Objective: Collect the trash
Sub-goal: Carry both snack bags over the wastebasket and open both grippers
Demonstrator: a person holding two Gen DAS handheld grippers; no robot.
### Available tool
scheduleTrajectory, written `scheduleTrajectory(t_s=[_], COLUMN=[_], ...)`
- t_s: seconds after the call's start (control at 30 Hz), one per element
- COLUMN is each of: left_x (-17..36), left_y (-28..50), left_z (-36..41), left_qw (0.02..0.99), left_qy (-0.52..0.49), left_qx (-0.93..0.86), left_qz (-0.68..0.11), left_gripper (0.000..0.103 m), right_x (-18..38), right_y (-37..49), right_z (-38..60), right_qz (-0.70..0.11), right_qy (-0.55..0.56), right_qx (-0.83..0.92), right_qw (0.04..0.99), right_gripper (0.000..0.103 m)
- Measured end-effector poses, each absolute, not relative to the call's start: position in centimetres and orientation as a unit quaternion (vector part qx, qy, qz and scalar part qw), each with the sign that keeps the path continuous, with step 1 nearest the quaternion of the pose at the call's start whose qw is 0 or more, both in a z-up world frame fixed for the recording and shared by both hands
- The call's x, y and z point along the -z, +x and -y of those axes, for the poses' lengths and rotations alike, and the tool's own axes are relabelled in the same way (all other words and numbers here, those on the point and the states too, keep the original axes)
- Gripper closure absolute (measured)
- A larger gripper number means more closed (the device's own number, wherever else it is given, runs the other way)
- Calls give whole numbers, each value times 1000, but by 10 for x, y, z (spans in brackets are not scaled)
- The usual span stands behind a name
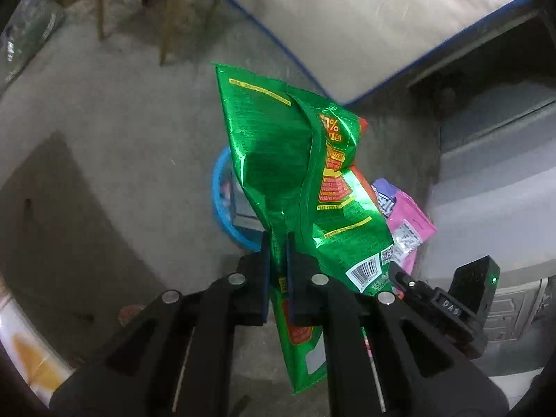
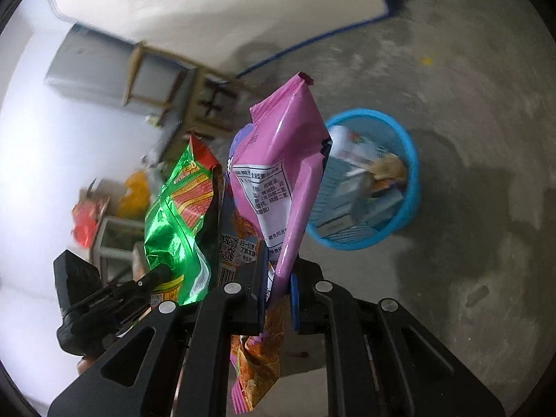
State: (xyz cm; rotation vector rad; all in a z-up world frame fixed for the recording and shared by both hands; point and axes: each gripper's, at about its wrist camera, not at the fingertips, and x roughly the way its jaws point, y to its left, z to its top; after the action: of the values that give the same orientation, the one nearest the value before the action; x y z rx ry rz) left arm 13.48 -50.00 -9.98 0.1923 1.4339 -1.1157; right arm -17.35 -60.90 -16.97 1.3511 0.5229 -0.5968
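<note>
Jaws clamped on trash — the left gripper (image 1: 277, 243) pinches a green bag (image 1: 295, 173), the right gripper (image 2: 279, 271) a pink bag (image 2: 278, 173) — both held in the air above the concrete floor (image 2: 451, 208), near a part-filled blue basket (image 2: 410, 160).

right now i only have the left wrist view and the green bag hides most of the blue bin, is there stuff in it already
Observer: Yes. From the right wrist, the round blue plastic mesh basket already holds flattened boxes and wrappers.
Operator: what is the right tool holding
Observer: The right tool is shut on a glossy pink snack bag, which stands up between its fingers.
Operator: are the two bags close
Observer: The shiny green foil snack bag hangs just left of the pink one, and both are on the near side of the basket rather than over it.
</note>
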Motion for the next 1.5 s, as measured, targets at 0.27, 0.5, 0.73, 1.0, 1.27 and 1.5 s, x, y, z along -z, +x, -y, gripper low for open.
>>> scheduleTrajectory(t_s=[0.27,0.5,0.73,1.0,1.27,1.5], left_x=[169,223,221,179,123,30], left_y=[138,120,116,113,109,82], left_z=[571,608,586,573,527,438], left_qw=[571,542,542,566,587,656], left_qy=[108,143,127,118,109,110], left_qx=[464,438,431,453,477,518], left_qz=[-669,-703,-710,-679,-645,-539], left_gripper=[97,72,66,60,60,40], right_x=[246,319,345,346,342,277], right_y=[-177,-182,-199,-208,-215,-239], right_z=[642,662,654,649,629,592], right_qz=[-205,-176,-160,-172,-180,-193], right_qy=[654,693,717,712,719,666], right_qx=[301,321,339,352,346,338], right_qw=[663,621,588,582,575,636], right_gripper=[92,71,45,39,39,39])
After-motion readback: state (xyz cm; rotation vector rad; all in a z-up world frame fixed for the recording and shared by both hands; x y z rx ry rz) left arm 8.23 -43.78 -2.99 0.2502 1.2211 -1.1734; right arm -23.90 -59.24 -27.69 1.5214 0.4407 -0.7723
